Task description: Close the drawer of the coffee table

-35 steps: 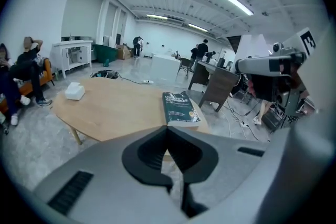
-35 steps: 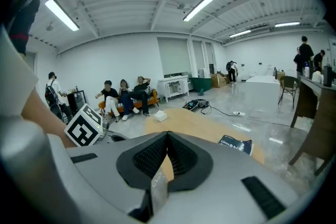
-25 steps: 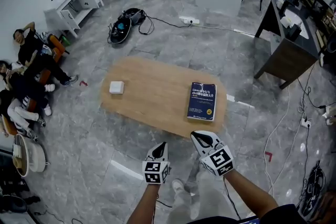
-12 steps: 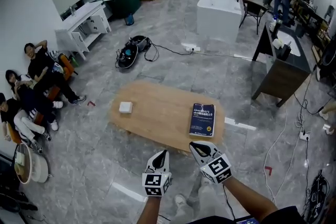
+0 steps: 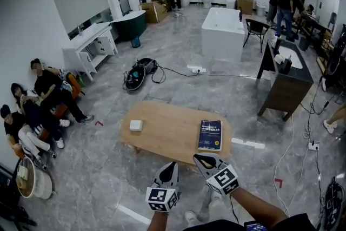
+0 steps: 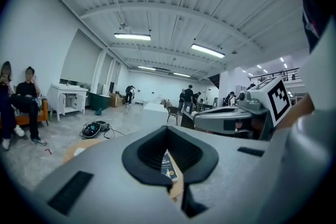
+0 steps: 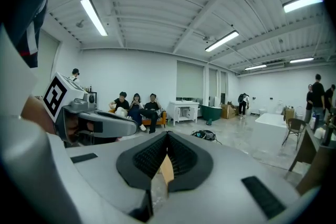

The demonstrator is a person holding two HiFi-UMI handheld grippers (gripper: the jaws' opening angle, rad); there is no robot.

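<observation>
The wooden coffee table (image 5: 167, 140) stands on the grey floor just beyond both grippers. A blue book (image 5: 210, 134) lies on its right half and a small white box (image 5: 135, 125) on its left. No drawer front shows from this angle. My left gripper (image 5: 168, 170) hangs shut short of the table's near edge, touching nothing. My right gripper (image 5: 202, 159) is shut too, its tip just short of the edge below the book. In the left gripper view the shut left gripper (image 6: 169, 135) leaves a slit showing the book (image 6: 168, 166). In the right gripper view the right gripper (image 7: 167, 138) is shut.
Three people sit along the left wall (image 5: 32, 105). A black bag with cables (image 5: 136, 74) lies beyond the table. A white tub (image 5: 223, 30) stands at the back and a dark desk (image 5: 286, 81) at the right. Cables (image 5: 303, 138) trail across the floor on the right.
The head view has tilted up and pulled back, so the table sits lower in the frame and more room shows. Both grippers stay shut, a little lower in the frame.
</observation>
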